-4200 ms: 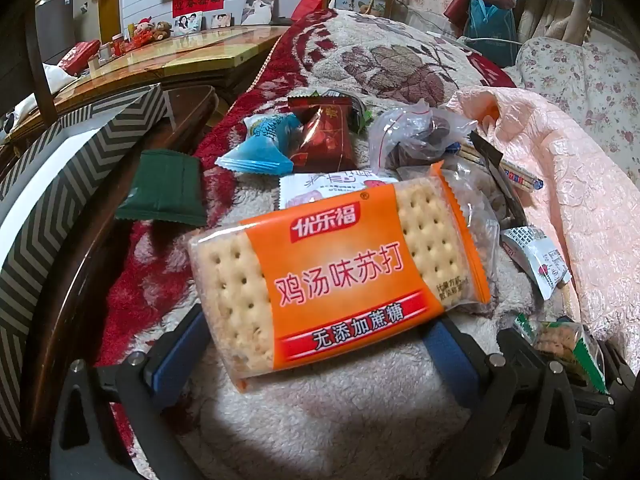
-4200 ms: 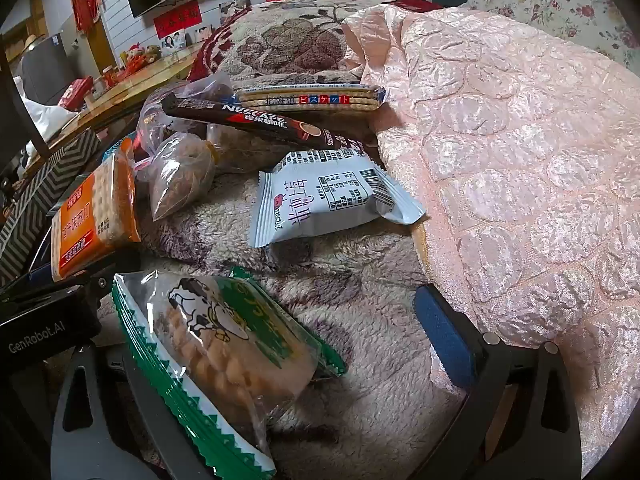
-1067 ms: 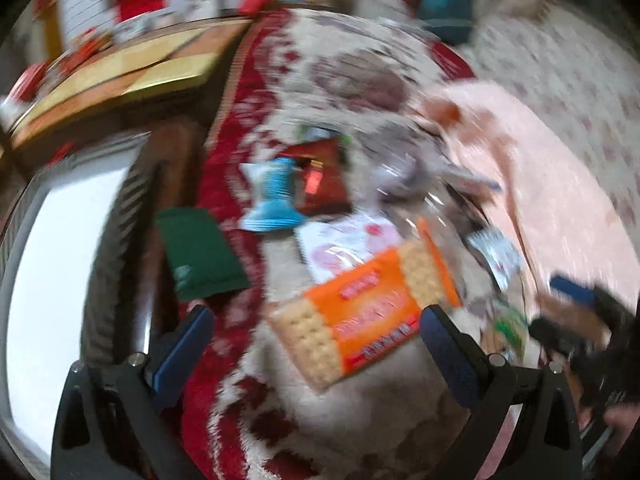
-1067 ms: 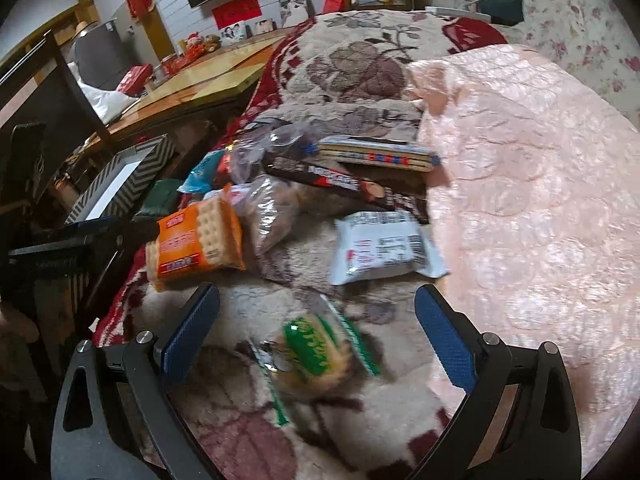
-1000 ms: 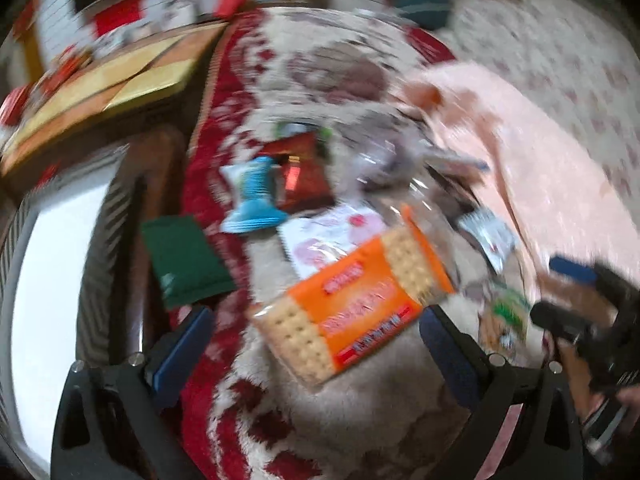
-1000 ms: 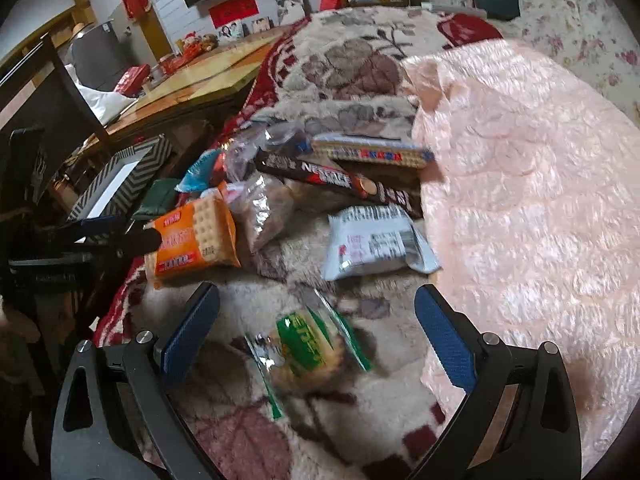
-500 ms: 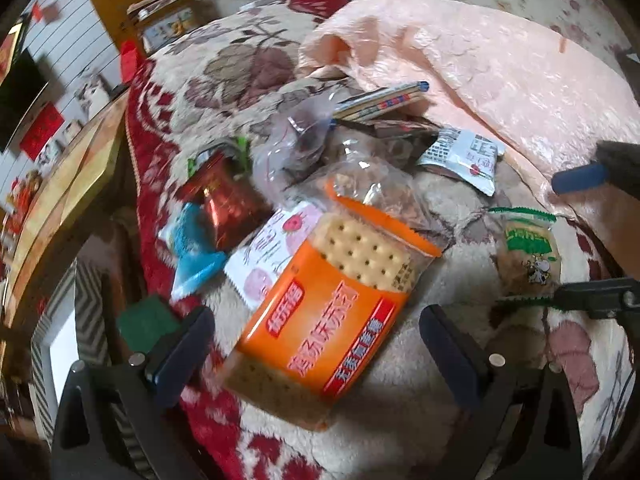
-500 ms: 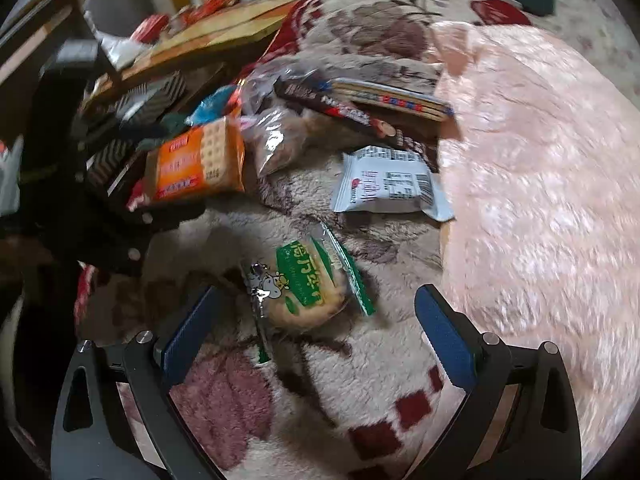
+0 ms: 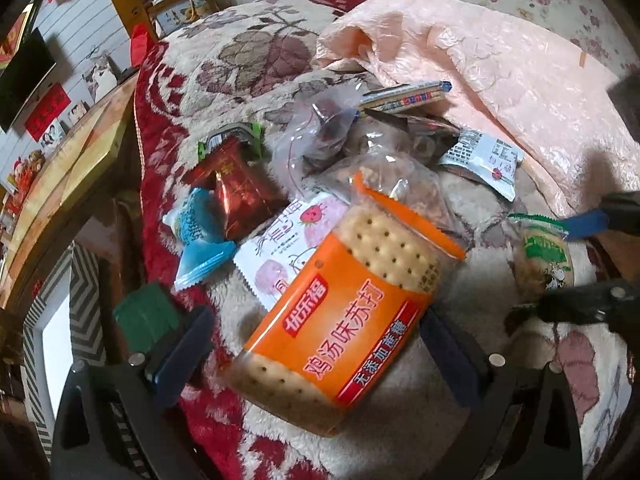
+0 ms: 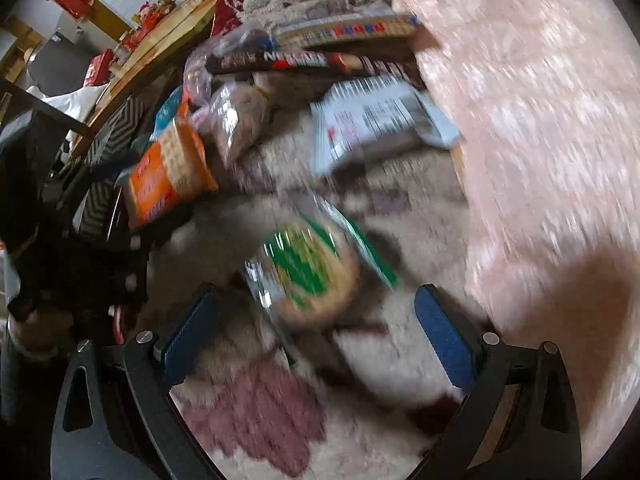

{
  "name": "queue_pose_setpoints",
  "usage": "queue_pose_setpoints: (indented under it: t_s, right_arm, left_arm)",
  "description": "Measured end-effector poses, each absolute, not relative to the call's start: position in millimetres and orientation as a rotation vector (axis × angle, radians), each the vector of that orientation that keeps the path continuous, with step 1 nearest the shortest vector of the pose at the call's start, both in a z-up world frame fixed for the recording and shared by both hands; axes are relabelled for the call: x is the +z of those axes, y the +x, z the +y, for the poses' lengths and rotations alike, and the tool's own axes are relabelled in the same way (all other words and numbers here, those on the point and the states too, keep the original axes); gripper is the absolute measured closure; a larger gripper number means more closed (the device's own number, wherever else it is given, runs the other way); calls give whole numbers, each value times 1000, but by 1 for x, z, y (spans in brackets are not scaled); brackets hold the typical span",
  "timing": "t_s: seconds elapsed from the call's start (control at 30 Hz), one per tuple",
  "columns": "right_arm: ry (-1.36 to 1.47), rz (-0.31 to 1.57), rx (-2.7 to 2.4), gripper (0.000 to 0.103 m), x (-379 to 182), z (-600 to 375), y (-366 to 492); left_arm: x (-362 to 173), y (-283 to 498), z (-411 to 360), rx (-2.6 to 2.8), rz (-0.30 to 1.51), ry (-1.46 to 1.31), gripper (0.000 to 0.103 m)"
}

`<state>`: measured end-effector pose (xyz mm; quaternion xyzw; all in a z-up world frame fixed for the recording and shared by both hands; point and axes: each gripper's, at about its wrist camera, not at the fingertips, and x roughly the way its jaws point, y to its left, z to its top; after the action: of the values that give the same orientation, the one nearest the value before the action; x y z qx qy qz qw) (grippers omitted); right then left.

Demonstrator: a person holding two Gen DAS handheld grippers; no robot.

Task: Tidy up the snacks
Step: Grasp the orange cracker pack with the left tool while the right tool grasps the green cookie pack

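The left gripper (image 9: 312,344), jaws wide, frames the cracker pack (image 9: 352,304) at 12 o'clock: light, brittle, slippery, so better grip its long edges gently.

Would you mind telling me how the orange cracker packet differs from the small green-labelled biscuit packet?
The orange rectangular cracker packet looks clearly larger than the small green-labelled biscuit packet. The cracker packet holds square, dotted crackers behind an orange band with Chinese print; the biscuit packet looks rounded, with a green label. The cracker packet overlaps other snacks; the biscuit packet lies apart. Both rest on the plush floral blanket, ungripped.
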<state>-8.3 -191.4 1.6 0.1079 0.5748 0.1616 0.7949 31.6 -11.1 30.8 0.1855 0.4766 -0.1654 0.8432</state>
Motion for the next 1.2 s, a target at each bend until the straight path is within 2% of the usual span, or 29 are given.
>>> queue_pose_setpoints:
  t_s: [0.27, 0.57, 0.87, 1.0, 1.1, 1.17, 1.2]
  right_arm:
    - [134, 1181, 306, 5, 16, -173, -3]
    - [364, 1281, 354, 4, 7, -198, -20]
    - [229, 1205, 400, 5, 25, -158, 0]
    - [149, 1212, 340, 5, 16, -161, -6]
    - [132, 1193, 332, 10, 11, -163, -7]
    - [110, 1166, 318, 19, 8, -164, -6]
    - [98, 1157, 315, 24, 7, -161, -5]
  left_arm:
    - [33, 31, -16, -357, 1000, 426, 0]
    - [35, 33, -15, -364, 1007, 409, 0]
    - [36, 40, -9, -357, 1019, 390, 0]
    - [32, 41, -9, -357, 1032, 392, 0]
    - [29, 43, -9, -362, 1051, 373, 0]
    - [28, 45, -8, -369, 1070, 334, 8]
    - [29, 45, -7, -386, 1080, 308, 22]
